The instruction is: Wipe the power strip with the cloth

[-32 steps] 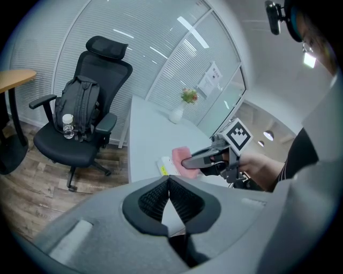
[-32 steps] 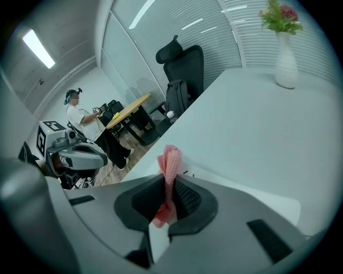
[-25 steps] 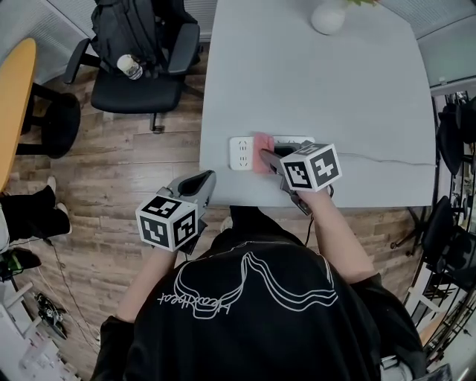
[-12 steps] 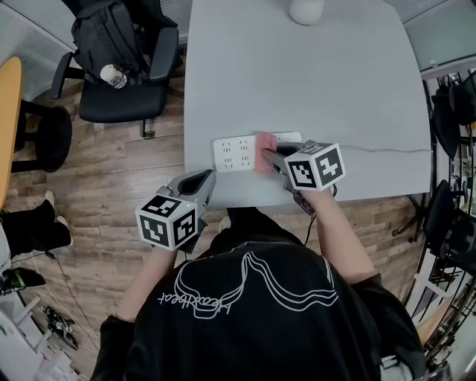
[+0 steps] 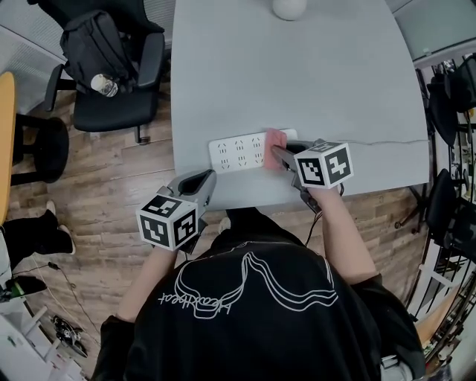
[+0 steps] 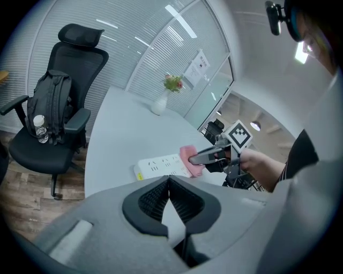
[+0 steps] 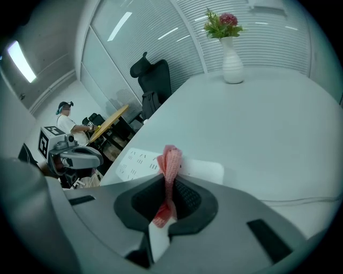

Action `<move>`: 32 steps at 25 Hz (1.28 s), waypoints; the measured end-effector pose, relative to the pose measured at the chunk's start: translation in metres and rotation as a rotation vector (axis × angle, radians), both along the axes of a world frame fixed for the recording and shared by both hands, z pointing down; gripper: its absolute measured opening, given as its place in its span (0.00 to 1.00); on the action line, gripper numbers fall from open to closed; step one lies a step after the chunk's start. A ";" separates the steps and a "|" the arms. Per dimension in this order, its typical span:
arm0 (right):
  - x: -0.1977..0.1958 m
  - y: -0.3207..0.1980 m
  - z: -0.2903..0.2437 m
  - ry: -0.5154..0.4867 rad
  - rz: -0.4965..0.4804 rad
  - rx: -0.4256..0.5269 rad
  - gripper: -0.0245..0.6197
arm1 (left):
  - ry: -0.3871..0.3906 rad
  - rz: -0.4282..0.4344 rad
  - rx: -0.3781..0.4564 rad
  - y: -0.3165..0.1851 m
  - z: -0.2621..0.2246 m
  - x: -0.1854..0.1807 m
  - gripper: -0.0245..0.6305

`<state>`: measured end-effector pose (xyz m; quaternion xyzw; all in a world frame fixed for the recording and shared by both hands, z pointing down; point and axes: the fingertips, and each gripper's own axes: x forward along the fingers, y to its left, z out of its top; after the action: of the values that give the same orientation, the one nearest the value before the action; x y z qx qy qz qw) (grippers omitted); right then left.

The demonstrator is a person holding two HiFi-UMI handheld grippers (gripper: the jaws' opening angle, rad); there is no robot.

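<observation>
The white power strip (image 5: 236, 153) lies flat near the front edge of the grey table (image 5: 297, 74). My right gripper (image 5: 278, 151) is shut on the pink cloth (image 5: 275, 138), which rests on the strip's right part. In the right gripper view the cloth (image 7: 170, 160) stands pinched between the jaws over the power strip (image 7: 138, 159). My left gripper (image 5: 201, 180) is shut and empty, held just off the table's front edge, left of the strip. Its own view shows the power strip (image 6: 159, 165), the cloth (image 6: 189, 161) and the right gripper (image 6: 199, 158) ahead.
A white vase (image 5: 288, 7) stands at the table's far edge. The strip's thin cable (image 5: 372, 141) runs right across the table. A black office chair (image 5: 111, 82) with a backpack and a bottle stands on the left. Another person (image 7: 67, 120) sits far off.
The right gripper has slid the cloth to the right along the power strip, baring more sockets at the left. The left gripper has stayed where it was.
</observation>
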<state>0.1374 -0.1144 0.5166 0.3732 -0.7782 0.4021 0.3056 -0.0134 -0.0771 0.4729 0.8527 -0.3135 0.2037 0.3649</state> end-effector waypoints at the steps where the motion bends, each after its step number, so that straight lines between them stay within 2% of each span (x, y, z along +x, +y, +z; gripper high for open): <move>1: 0.004 0.001 0.000 0.001 0.009 -0.002 0.10 | -0.001 0.004 -0.001 0.001 0.000 0.001 0.06; 17: 0.074 0.008 0.000 0.046 0.161 0.035 0.10 | -0.003 0.074 0.006 0.002 0.000 0.035 0.06; 23: 0.089 0.013 -0.003 0.068 0.206 0.065 0.10 | -0.011 0.078 0.020 0.005 -0.006 0.035 0.06; 28: 0.092 0.018 -0.020 0.049 0.269 0.162 0.10 | -0.006 0.060 0.046 0.010 -0.020 0.028 0.06; 32: 0.071 0.032 -0.048 0.004 0.222 0.310 0.10 | 0.000 0.051 0.086 0.021 -0.038 0.021 0.06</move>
<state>0.2080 -0.0829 0.4682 0.5002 -0.7843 0.3078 0.1997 0.0075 -0.0558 0.4345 0.8753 -0.3004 0.1991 0.3226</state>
